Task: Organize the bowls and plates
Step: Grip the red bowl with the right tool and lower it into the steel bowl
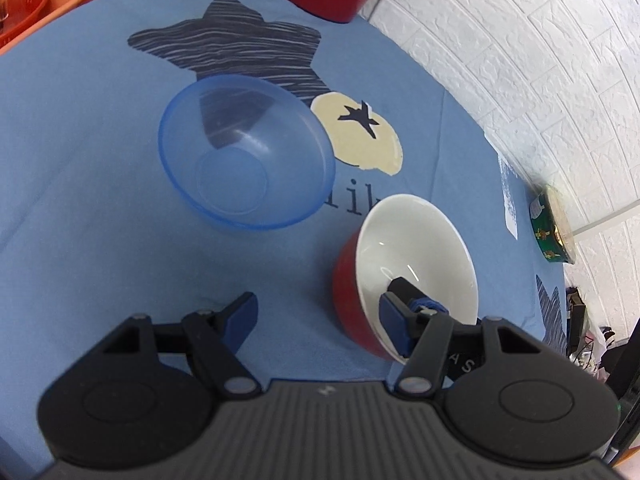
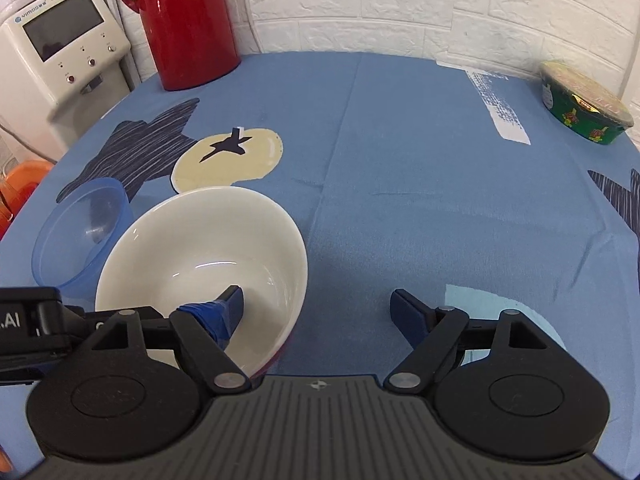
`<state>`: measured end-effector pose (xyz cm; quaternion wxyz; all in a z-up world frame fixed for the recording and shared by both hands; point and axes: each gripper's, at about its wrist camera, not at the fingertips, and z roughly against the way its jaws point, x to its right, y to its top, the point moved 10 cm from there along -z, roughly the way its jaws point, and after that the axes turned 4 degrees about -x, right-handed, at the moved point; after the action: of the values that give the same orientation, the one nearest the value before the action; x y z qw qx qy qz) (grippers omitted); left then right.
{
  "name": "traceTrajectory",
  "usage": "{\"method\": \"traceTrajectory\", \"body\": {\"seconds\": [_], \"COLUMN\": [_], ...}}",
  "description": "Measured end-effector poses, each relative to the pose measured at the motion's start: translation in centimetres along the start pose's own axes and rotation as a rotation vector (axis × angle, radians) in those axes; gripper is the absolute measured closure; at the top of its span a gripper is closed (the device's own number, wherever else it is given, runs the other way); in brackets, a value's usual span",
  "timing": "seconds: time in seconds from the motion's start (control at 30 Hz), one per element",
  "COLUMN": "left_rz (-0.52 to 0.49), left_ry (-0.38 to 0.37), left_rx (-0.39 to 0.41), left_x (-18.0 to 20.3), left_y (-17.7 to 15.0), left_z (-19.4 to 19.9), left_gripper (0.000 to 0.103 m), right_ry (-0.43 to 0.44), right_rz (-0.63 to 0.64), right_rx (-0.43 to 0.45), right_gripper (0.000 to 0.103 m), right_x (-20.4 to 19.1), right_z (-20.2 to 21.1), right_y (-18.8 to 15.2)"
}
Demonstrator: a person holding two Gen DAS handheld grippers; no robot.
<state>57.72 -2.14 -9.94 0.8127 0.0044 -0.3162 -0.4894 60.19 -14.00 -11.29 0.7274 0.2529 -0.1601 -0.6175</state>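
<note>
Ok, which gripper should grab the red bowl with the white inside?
Right. The right gripper is open, with one finger inside the red bowl and the other outside, so the rim sits between them. The left gripper is open over bare cloth beside that bowl.

Both tools look like the same build: the left tool (image 1: 320,320) and right tool (image 2: 318,310) each have a dark grey ribbed housing in the middle with a tiny logo stamped near its front edge, plus 2 big matte black round discs either side. Black linkage arms with triangular cutouts run forward, pinned with silver rivets. Fingers (image 1: 240,318) are black with dark blue pads (image 2: 406,312), and 1 finger (image 2: 212,316) on the right tool is wrapped in blue tape. White letters show on a black block at the left edge of the right view, only partly readable
</note>
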Motion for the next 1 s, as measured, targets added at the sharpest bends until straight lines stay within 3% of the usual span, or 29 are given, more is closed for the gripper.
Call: {"method": "traceTrajectory", "body": {"seconds": [0.2,0.33,0.4,0.43,0.47,0.53,0.57,0.8,1.0], "left_rz": [0.016,-0.001,-0.037,-0.053,-0.076,-0.113,-0.14,-0.264,-0.355], "left_ry": [-0.001,-0.001,0.011,-0.001,-0.019,-0.025,-0.005,0.024,-0.001], "left_rx": [0.005,-0.004,-0.003,-0.005,-0.016,-0.027,-0.021,-0.034,-0.07], "left_x": [-0.2,-0.1,0.2,0.5,0.9,1.6,1.7,1.9,2.8], "left_y": [0.0,0.1,0.1,0.1,0.1,0.1,0.1,-1.8,-6.0], "left_z": [0.1,0.1,0.0,0.0,-0.1,0.0,0.1,1.4,5.3], "left_gripper": [0.041,0.042,0.05,0.059,0.075,0.099,0.103,0.103,0.103], "right_ry": [0.007,0.073,0.091,0.114,0.122,0.135,0.143,0.169,0.164], "right_rz": [0.034,0.061,0.077,0.069,0.068,0.087,0.08,0.028,0.025], "right_rx": [-0.03,-0.027,-0.01,-0.007,0.0,0.009,0.007,-0.011,0.018], "right_gripper": [0.04,0.047,0.067,0.073,0.079,0.083,0.084,0.079,0.077], "right_x": [-0.6,-0.9,-1.2,-1.5,-1.7,-2.7,-2.9,-3.0,-2.6], "right_z": [-0.2,-0.4,0.0,0.2,0.5,1.1,1.3,3.1,8.3], "right_y": [0.8,0.8,0.7,0.7,0.6,0.1,-0.1,-2.4,-6.4]}}
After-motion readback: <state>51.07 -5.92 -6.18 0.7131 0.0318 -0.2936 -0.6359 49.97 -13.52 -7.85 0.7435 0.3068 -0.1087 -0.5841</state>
